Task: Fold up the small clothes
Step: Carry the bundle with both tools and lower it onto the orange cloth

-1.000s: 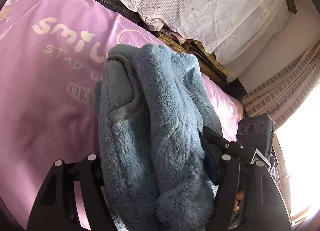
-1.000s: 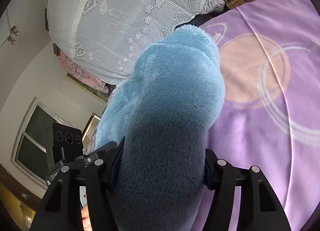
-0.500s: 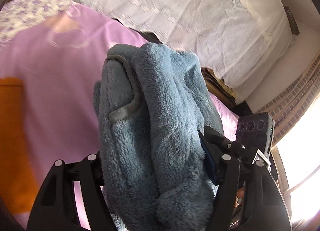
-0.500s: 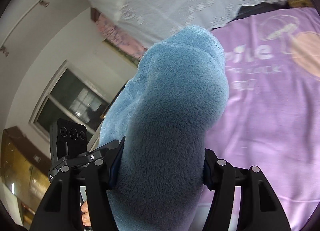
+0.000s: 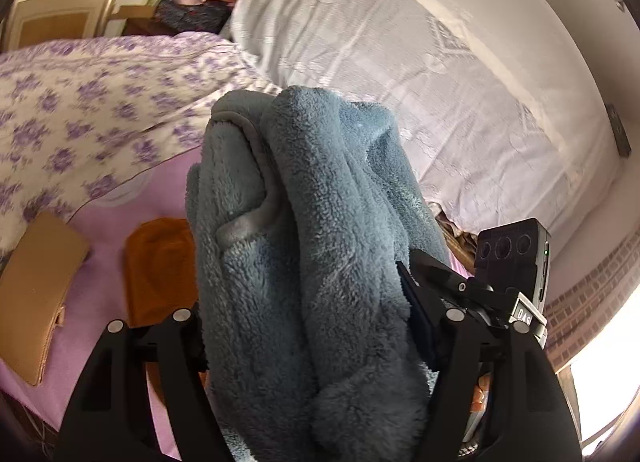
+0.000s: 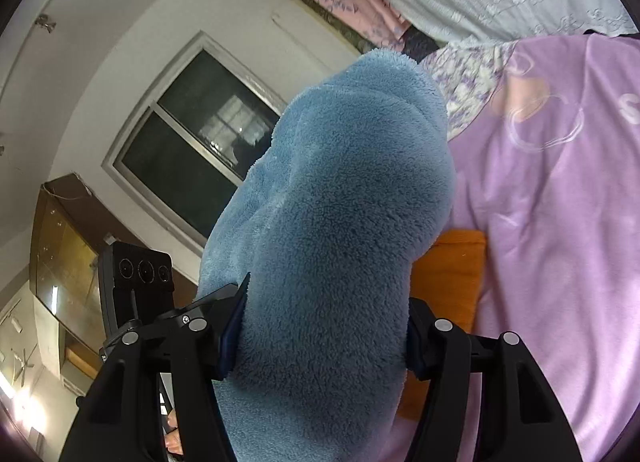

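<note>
A thick blue fleece garment [image 5: 320, 202] is bundled up and lifted above the pink bedsheet [image 5: 108, 222]. My left gripper [image 5: 308, 302] is shut on one end of it, its grey hem showing on top. In the right wrist view the same blue fleece [image 6: 352, 182] bulges between the jaws of my right gripper [image 6: 326, 314], which is shut on it too. A folded orange cloth [image 5: 160, 258] lies on the sheet below the bundle, also visible as an orange cloth [image 6: 448, 270] beside the right jaw.
A tan folded piece [image 5: 36, 282] lies left of the orange cloth. A purple-flowered quilt [image 5: 80, 102] and a white lace-covered pile [image 5: 400, 62] lie beyond. A dark window [image 6: 192, 134] and a wall stand to the left in the right wrist view.
Both grippers have swung sideways and upward across the bed with the blue fleece still clamped. The printed sheet has slid out of view; the orange cloth, tan piece and flowered quilt have come in.
</note>
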`<control>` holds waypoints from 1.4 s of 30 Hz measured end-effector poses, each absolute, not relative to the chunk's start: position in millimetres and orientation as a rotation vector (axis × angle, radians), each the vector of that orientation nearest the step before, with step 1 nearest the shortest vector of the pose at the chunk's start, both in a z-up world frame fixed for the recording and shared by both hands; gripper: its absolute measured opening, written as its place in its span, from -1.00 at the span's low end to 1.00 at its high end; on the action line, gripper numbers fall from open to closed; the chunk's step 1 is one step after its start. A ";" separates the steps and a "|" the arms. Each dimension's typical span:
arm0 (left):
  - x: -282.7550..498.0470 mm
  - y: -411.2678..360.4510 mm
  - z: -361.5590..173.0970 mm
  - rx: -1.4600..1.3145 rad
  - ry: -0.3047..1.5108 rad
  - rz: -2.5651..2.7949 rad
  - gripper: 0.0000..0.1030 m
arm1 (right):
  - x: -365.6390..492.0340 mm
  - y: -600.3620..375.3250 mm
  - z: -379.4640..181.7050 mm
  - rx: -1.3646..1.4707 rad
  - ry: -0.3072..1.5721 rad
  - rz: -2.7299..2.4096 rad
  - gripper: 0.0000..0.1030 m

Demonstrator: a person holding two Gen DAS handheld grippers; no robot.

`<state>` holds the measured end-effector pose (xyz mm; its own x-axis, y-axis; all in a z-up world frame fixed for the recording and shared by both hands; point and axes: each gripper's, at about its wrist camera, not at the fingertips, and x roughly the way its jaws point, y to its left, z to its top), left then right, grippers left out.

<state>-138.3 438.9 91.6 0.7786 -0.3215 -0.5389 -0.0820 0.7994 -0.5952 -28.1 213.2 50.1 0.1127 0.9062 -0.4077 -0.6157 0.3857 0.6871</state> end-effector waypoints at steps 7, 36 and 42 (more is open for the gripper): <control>-122.4 473.3 -7.0 -0.814 0.816 -0.079 0.52 | -15.3 255.8 -24.5 0.282 1.060 1.038 0.28; -145.6 473.2 7.3 -0.624 0.854 0.349 0.92 | -60.5 233.8 -1.4 -0.009 0.834 0.876 0.44; -165.8 418.9 48.9 -0.309 0.808 0.549 0.91 | -79.7 217.0 31.5 -0.030 0.764 0.800 0.77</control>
